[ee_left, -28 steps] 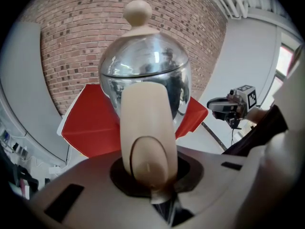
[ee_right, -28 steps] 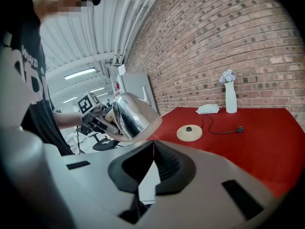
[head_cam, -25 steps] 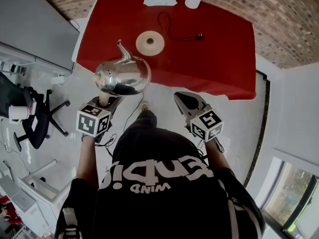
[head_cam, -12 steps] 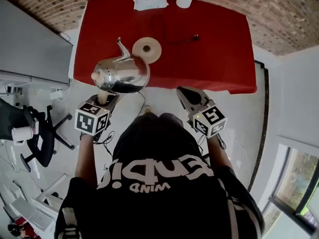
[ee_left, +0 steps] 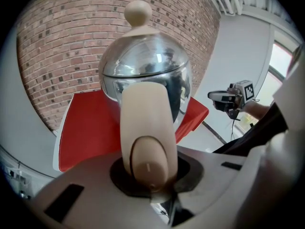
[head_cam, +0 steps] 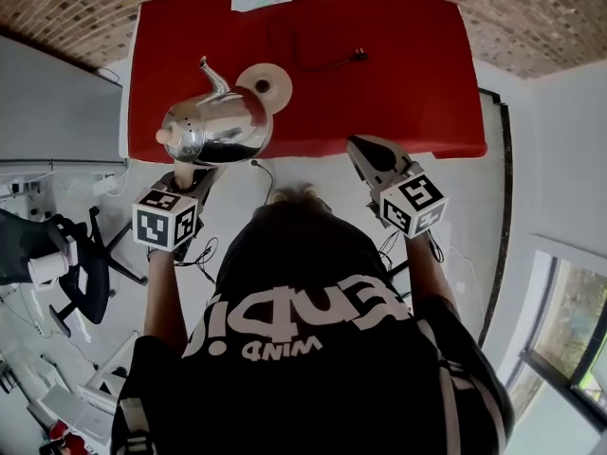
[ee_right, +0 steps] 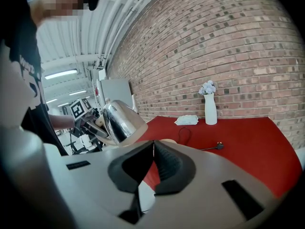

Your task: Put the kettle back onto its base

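My left gripper (head_cam: 187,180) is clamped on the cream handle (ee_left: 143,128) of the kettle (head_cam: 216,131). My right gripper (head_cam: 365,152) is pinched closed on nothing, pads meeting, hanging off the near edge of the red table (head_cam: 408,93).

Kettle is up in the air, over the near-left edge of the table, spout aimed away from me. The round base (head_cam: 265,84) sits bare on the cloth just past the kettle, its cord (head_cam: 318,63) trailing to the right.

My read on progress: pick-up is done and the carry is nearly over. Left to do: bring it across over the base, lower, seat it, let go.

Views:
- Head view gives the layout, kettle against base, but not how high it is.
- Left gripper view shows the handle sunk in the jaws and the lid knob (ee_left: 138,12) on top. The kettle body blocks the base there entirely.
- Right gripper view catches the kettle from the side, clear of the table. It also shows the white vase (ee_right: 210,109) and a folded cloth (ee_right: 186,120) by the brick wall.
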Demonstrator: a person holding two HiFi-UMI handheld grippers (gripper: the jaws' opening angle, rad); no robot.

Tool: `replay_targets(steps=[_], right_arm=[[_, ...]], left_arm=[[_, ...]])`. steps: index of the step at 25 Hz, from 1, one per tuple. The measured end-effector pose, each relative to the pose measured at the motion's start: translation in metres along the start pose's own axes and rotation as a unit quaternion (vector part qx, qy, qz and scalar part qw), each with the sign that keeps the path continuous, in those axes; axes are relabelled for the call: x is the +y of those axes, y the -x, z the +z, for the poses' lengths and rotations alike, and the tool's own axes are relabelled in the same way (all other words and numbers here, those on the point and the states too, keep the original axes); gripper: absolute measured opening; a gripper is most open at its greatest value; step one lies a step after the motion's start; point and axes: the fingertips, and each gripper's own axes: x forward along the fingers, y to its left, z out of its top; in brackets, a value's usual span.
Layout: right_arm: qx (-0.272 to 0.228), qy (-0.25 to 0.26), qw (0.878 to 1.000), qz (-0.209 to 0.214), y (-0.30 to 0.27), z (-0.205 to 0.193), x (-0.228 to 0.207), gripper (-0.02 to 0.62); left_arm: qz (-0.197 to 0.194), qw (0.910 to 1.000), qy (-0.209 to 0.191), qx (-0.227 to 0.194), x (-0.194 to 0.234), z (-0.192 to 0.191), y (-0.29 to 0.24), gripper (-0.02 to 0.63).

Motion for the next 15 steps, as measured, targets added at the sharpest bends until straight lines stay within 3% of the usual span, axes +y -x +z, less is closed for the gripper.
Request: replay_targets(steps=[15], right_arm=[[0.001,0.011,0.999,0.041,-0.021,0.009,-0.014,0.023]], left_arm=[[0.014,0.9998,-0.012,0.012,0.033,0.052,-0.047,0.054]])
